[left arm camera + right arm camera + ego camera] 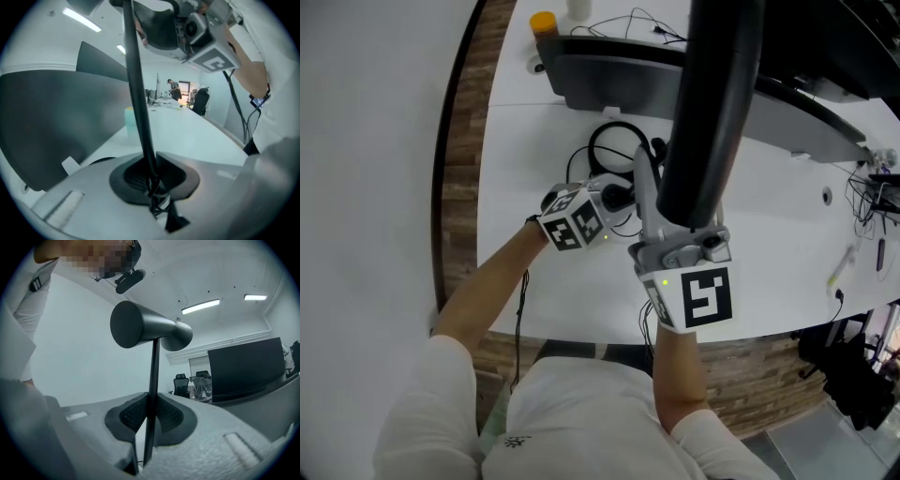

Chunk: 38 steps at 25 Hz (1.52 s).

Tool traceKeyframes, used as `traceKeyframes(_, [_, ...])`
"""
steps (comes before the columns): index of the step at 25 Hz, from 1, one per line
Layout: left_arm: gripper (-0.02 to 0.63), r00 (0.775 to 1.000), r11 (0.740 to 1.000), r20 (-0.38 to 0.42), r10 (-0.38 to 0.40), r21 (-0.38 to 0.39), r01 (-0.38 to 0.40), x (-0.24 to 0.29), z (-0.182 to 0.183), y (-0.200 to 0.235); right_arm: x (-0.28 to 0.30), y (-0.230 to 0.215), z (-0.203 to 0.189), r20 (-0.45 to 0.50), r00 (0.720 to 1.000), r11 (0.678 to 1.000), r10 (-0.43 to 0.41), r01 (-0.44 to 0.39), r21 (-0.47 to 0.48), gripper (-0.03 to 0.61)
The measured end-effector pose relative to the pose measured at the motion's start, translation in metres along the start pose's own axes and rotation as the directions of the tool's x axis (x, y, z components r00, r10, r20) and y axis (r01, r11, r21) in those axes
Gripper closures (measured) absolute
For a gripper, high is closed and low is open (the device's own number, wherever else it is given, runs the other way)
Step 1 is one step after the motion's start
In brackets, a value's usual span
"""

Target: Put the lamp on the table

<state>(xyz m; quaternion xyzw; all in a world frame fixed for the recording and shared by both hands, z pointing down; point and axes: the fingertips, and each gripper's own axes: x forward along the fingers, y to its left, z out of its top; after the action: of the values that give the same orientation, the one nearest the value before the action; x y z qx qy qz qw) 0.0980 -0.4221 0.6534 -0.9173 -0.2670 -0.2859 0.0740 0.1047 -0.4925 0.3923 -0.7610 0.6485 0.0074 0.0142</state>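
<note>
Arms in white sleeves are reaching forward from the bottom of the head view, each hand holding a two-jaw gripper over the near edge of a white table. The left gripper is sitting lower and to the left. In its own view its jaws are pressing shut on the thin black stem of the lamp, low down where the stem is passing between the dark pads. The right gripper is clamping the same stem higher up. Its own view is showing the stem running upright between its closed jaws, with the lamp head, a black cylinder, sticking out sideways at the top.

The lamp is standing upright between the two grippers, above the table near its front edge. Its head is looming large and dark close to the head camera. Its base is hidden, so whether it is touching the table cannot be told.

Just beyond the grippers a loop of black cable is lying on the table. Farther back a dark grey curved panel is standing, and past it a bottle with an orange cap is sitting near the far edge.
</note>
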Motion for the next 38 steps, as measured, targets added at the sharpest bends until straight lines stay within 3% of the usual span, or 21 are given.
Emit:
traceKeyframes(21, [0.577, 1.0, 0.998, -0.017, 0.023, -0.053, -0.024, 0.002, -0.013, 0.001, -0.006, 0.021, -0.012, -0.068, 0.996, 0.998, 0.051, -0.053, -0.027, 0.535])
traceKeyframes(34, [0.577, 0.995, 0.989, -0.028, 0.091, -0.114, -0.093, 0.003, -0.015, 0.003, -0.011, 0.026, -0.015, -0.084, 0.991, 0.994, 0.101, -0.105, -0.04, 0.535])
traceKeyframes(38, [0.57, 0.988, 0.973, -0.024, 0.154, -0.168, -0.156, 0.0, -0.015, 0.006, -0.01, 0.029, -0.015, -0.093, 0.985, 0.987, 0.144, -0.15, -0.062, 0.531])
